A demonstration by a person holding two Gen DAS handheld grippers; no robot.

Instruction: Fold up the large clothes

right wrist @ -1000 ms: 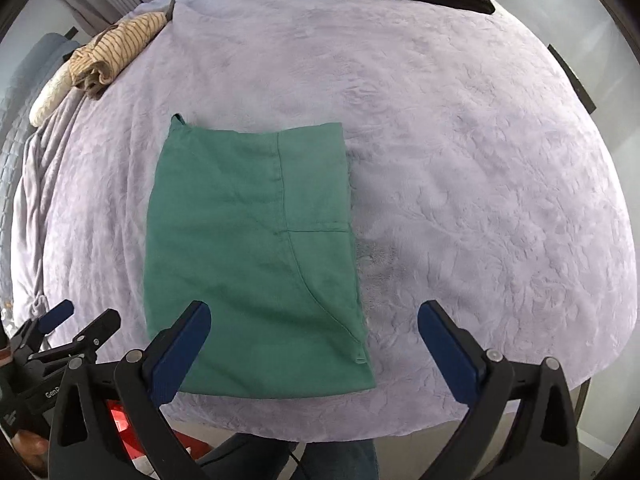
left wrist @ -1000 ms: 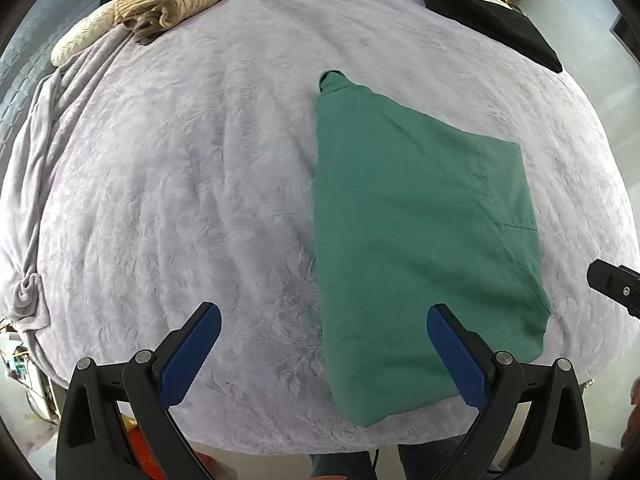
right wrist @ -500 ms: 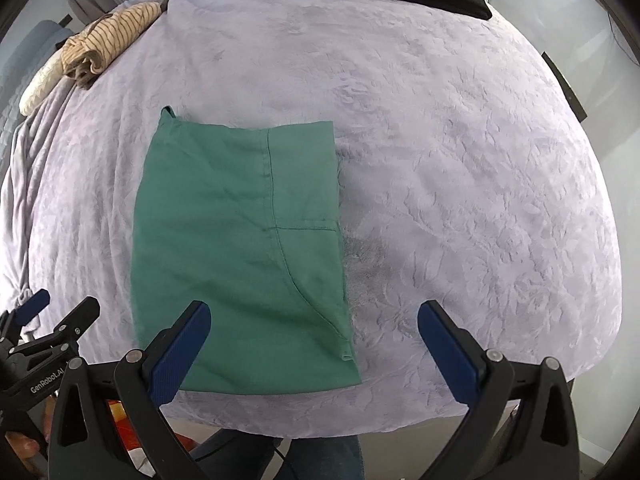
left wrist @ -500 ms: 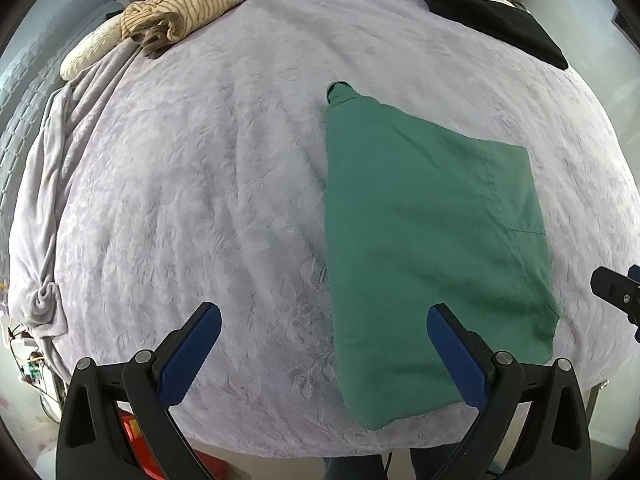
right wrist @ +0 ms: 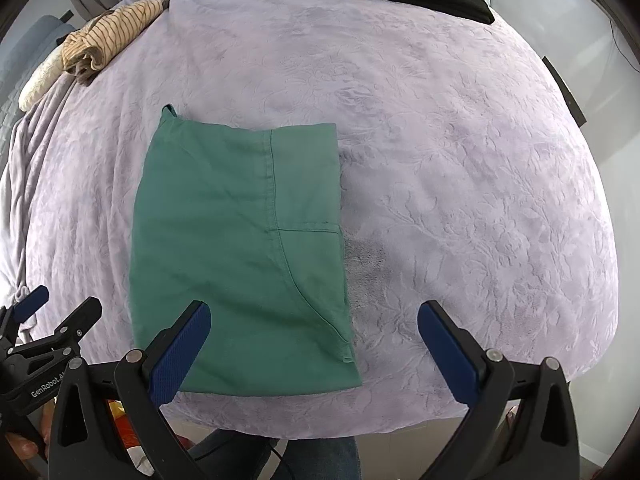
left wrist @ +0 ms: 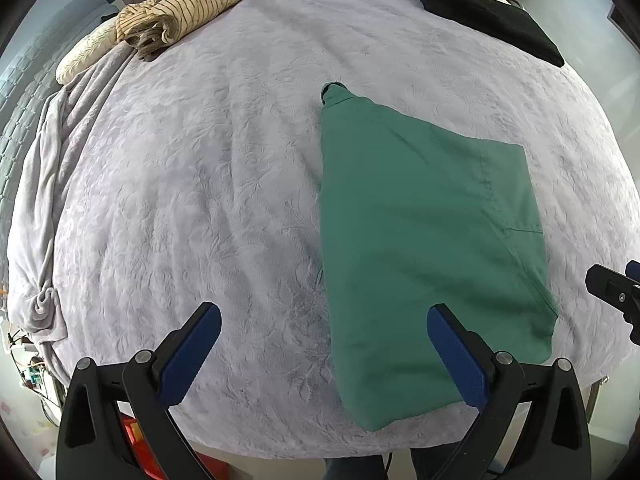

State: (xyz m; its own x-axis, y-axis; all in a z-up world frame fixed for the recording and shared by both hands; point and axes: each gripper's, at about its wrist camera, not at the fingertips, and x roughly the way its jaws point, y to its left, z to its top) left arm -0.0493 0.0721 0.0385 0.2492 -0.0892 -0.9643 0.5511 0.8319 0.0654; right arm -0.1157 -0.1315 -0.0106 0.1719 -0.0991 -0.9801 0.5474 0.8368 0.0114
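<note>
Left wrist view: the left tool point(left wrist: 324, 334) is hanging wide open, gripping nothing, above the lavender embossed bed cover point(left wrist: 192, 184). The folded green cotton garment point(left wrist: 424, 248) is lying flat at lower right. Right wrist view: the right tool point(right wrist: 314, 330) is gaping wide too, with the garment sitting lower left.
</note>
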